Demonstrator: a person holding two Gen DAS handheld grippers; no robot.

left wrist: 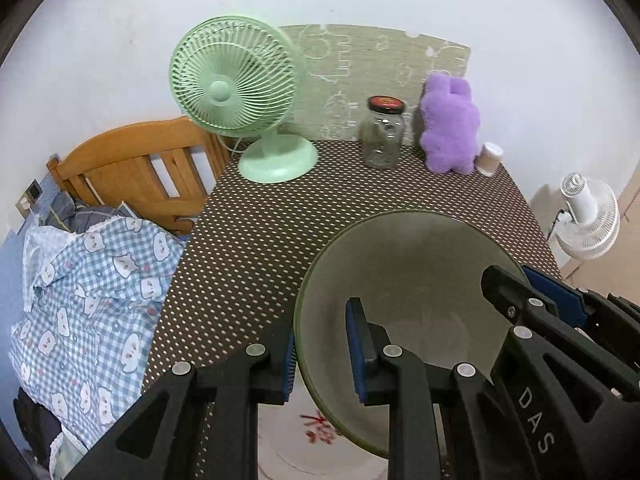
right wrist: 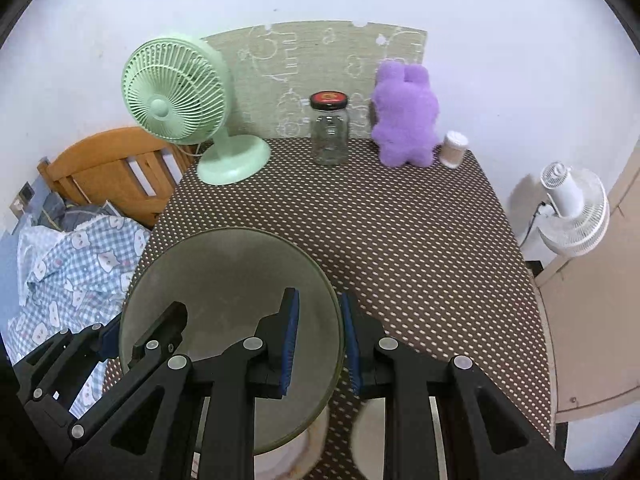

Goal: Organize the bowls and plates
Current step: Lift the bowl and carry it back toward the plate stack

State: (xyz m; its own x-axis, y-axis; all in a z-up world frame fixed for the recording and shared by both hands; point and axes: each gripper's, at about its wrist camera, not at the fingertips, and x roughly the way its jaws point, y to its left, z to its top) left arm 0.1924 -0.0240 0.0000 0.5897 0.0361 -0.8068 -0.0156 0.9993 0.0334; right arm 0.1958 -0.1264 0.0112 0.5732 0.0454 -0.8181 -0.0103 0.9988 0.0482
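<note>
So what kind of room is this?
Probably a bedroom: a wooden bed with a checked blanket sits beside the table, and a purple plush toy stands on it.

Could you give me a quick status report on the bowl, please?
Left gripper and right gripper both clamped on bowl rim, opposite sides. Bowl above the table. Plate underneath.

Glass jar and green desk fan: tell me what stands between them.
Nothing stands between the glass jar and the green desk fan; only bare dotted tablecloth, with the patterned mat behind, seen in both wrist views.
</note>
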